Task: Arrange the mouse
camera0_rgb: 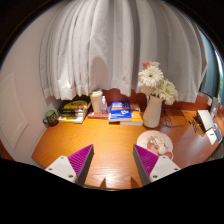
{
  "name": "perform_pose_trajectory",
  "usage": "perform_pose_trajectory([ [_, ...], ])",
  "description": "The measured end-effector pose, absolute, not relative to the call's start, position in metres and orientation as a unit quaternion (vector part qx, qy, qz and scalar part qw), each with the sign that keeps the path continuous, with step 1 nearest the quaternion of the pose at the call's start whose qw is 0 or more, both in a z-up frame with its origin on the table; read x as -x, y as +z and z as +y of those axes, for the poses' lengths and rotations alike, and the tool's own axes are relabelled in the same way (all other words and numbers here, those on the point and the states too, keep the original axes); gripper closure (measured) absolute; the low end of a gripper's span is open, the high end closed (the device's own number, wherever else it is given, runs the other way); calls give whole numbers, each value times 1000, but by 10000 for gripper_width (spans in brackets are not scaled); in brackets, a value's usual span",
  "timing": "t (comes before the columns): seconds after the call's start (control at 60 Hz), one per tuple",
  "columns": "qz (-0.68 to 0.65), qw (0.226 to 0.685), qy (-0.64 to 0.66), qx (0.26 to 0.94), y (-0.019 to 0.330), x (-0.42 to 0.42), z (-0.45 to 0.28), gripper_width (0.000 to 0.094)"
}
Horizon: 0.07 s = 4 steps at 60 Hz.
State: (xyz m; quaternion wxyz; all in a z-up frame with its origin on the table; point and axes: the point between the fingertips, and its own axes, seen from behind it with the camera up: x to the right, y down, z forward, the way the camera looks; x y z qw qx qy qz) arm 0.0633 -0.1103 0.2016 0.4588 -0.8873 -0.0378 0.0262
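While hanging above the wooden surface (105,150):
Jaws: the gripper (112,163) spread wide, nothing held, bare wood between the purple pads (80,158).
Mouse: cannot tell where; nothing on view clearly reads as one.
Just ahead of the right finger: small round plate (155,144) with a pale pattern, lying flat.
Beyond the plate: white vase (152,110) upright, holding white flowers (153,78).
Left of the vase: blue book (122,111) lying flat, near the back edge.
Further left: pale cup (98,102) standing upright beside the book.
Far left corner: stack of yellowish books (73,109), with a small dark round item (51,118) beside it, too small to name.
Far right: flat papers or a device (207,122), unclear.
Behind all: white curtains (110,45) hanging in folds.
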Motion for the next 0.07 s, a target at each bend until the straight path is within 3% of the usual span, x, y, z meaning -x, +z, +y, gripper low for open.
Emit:
perform_pose_trajectory([
  [0.067,-41,453,20,890,196,-58,-120,150],
])
